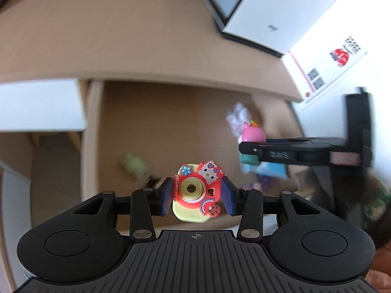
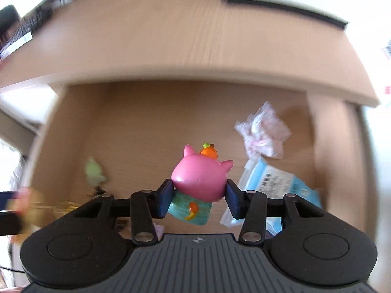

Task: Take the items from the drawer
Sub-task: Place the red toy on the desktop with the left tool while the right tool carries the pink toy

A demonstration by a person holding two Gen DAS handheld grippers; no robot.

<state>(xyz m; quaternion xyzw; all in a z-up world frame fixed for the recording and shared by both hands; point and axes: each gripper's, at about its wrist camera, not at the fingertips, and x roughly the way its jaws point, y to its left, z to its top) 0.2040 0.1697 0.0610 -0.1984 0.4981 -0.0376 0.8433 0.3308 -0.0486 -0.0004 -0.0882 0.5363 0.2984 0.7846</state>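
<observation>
The left gripper (image 1: 196, 195) has its jaws clamped on a toy camera (image 1: 195, 193), the right gripper (image 2: 198, 195) on a pink cat figure (image 2: 199, 183) (sideways grips, probably for lifting), both above the open drawer (image 2: 146, 127).

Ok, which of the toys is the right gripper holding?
The pink cat-eared figure with a teal body, clamped in the right gripper; the left gripper holds the yellow toy camera.
</observation>
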